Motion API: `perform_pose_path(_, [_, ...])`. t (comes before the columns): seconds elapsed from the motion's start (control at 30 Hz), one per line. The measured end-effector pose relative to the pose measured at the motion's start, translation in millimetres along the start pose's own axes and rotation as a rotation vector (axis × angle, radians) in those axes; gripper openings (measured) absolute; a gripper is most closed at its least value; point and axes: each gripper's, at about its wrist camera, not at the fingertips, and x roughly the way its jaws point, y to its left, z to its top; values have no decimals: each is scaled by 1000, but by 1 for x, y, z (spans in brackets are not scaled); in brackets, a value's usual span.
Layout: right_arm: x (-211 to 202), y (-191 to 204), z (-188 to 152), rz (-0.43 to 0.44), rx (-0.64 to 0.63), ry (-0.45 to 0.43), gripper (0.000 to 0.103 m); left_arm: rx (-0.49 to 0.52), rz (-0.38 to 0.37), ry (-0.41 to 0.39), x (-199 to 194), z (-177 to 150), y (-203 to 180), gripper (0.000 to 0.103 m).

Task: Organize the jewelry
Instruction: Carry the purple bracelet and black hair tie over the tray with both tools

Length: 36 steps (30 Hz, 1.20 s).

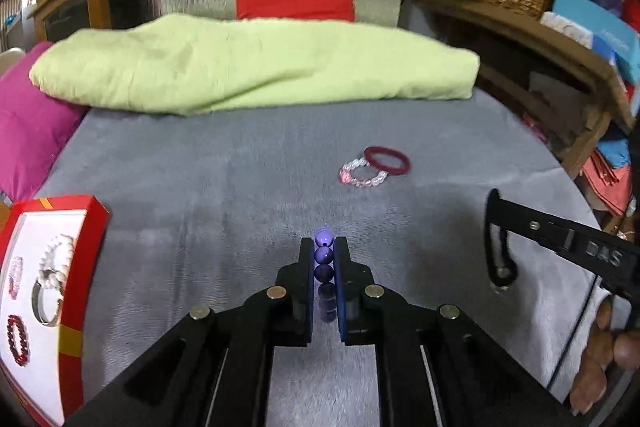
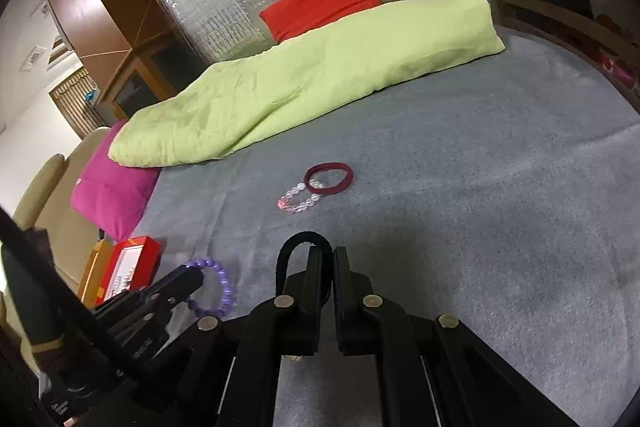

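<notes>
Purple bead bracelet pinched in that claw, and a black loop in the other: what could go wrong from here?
1. The left claw grips the purple bead bracelet only by a few round beads; it might slip out on the way to the red tray.
2. The black band hangs loosely from the right claw and could snag or drop.
3. The tray sits at the grey blanket's edge; a nudge might tip it off.

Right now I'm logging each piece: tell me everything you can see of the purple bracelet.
The purple bracelet is a loop of round, glossy violet beads, plastic or glass by the look. The left gripper is shut on it, several beads lined up between its blue pads. The loop hangs over the grey blanket, near the red box.
</notes>
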Motion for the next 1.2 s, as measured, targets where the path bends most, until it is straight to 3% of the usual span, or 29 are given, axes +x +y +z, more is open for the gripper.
perform_pose_path(0.37, [10,10,-4,-3,-49,21,5,23,-28,-33,-7,-7,3,9])
perform_pose_path(0.67, [22,13,-7,-42,-84,48,5,-52,41,15,17,0,16,9])
perform_pose_path(1.2, [17,15,-8,-47,-102,43,5,-56,84,30,20,-3,20,9])
